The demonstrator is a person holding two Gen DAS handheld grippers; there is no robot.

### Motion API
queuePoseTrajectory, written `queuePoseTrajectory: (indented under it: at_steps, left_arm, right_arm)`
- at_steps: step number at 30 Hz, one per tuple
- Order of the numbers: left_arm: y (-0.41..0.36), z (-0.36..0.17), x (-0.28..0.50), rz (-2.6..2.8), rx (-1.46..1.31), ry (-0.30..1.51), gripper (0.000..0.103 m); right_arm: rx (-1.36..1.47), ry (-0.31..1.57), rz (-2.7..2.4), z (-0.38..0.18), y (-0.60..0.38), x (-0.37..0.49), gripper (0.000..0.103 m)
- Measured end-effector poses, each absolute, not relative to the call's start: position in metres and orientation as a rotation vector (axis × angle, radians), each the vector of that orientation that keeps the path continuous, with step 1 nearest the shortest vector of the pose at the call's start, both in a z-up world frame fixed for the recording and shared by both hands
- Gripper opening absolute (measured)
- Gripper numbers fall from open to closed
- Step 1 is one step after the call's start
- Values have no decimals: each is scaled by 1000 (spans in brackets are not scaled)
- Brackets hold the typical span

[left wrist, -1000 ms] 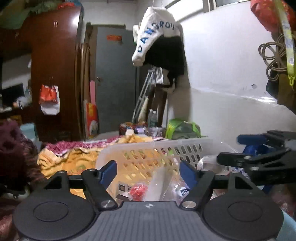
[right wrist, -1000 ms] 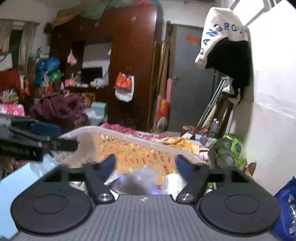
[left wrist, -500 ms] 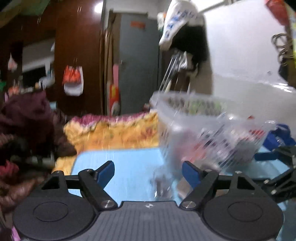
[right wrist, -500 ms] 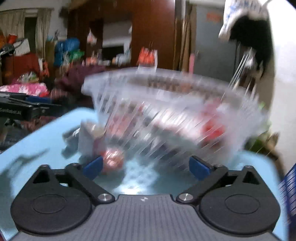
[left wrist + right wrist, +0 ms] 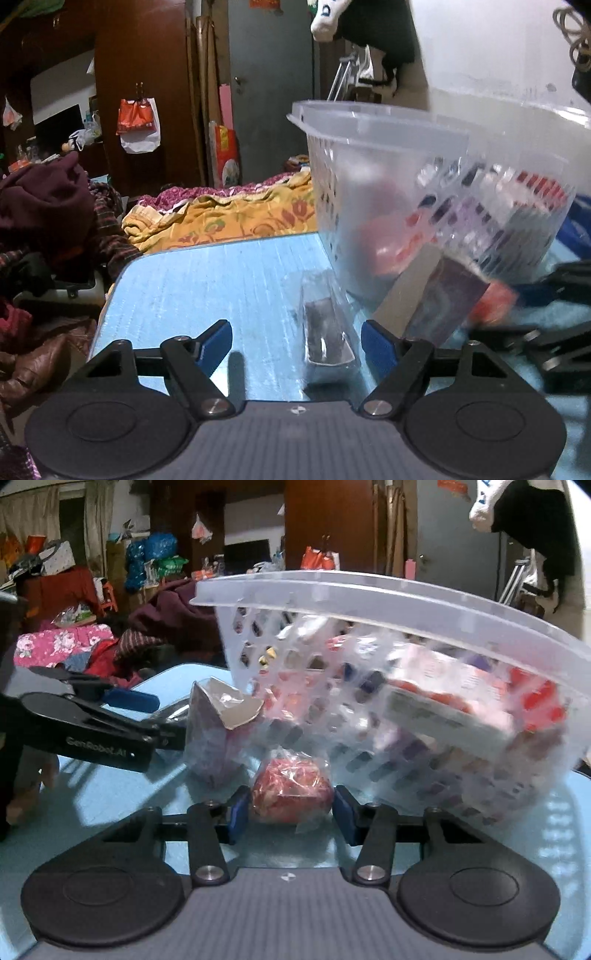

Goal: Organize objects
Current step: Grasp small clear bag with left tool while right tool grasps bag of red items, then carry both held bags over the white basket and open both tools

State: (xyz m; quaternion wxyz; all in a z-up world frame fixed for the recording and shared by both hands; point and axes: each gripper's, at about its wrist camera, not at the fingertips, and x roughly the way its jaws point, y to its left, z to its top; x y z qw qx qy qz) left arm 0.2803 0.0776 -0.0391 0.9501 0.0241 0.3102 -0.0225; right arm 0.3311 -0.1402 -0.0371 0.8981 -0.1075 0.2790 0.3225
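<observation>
Red wrapped bundle (image 5: 291,794): clear film around red contents, resting on the blue tabletop (image 5: 207,280), lodged between the blue pads of the right gripper (image 5: 291,808); jaws just drawn in around it, both pads appearing to meet the wrap, so judged grasped. Directly beyond it, tilted and raised on one side: translucent perforated basket (image 5: 388,635), crowded with red, white and purple packets, none with legible print. Ahead-left of the right gripper: purple-and-grey carton (image 5: 218,720) in clear wrap, top flap torn open, leaning at the basket's foot. Left gripper (image 5: 295,343): jaws spread wide, nothing clasped; clear sleeve with a dark insert (image 5: 327,328) lying flat on the tabletop between its pads, nearer the right pad, untouched. Same carton ahead-right of the left gripper, basket behind it. Progress, judged: early; three items out on the tabletop, bulk of contents apparently still inside the basket, no sorted groups visible, one pickup under way. Writing: "GenRobot.AI" on the left gripper's side, seen from the right wrist; blue capital letters on the white hanging garment (image 5: 325,14), cropped, unreadable as a word. Surroundings: yellow patterned cloth (image 5: 229,221) beyond the tabletop's far edge, dark wooden wardrobe (image 5: 144,92), grey door (image 5: 269,85).
</observation>
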Motion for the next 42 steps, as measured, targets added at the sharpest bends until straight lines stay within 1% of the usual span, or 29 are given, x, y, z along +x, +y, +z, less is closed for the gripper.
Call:
queuePoseTrajectory:
  at_steps: [1,3,4,5,9,14,23,42]
  left_arm:
    - [76,-40,281,-37,55,641,79]
    - [76,-39,282,-38,45,646,63]
    - [77,-37,282,-38,36,642,47]
    - [77,-37,281,-27,39,638,35]
    - [78,-35,275,-28,25,624,34]
    - [82,-31,259,-49,-28,556,34]
    - [85,-20,231,-10,-45,364,34]
    - [93,-16,222,-3,-80,298,34]
  right_arm:
    - [-211,572,659,-37,-149,329,52]
    - [-189,560,646,-35,-165,325,52]
    - [-174,553,639,-33,-175,323,52]
    - [-164,546,634,-32,-180,322,52]
    - [-128,502,599,-29,-206,316,52]
    - [-77,477,594,-29,-215,319,52]
    - [-100,430,582,-29,-218,311,52]
    - [-73,399,596,-29,-223,306,52]
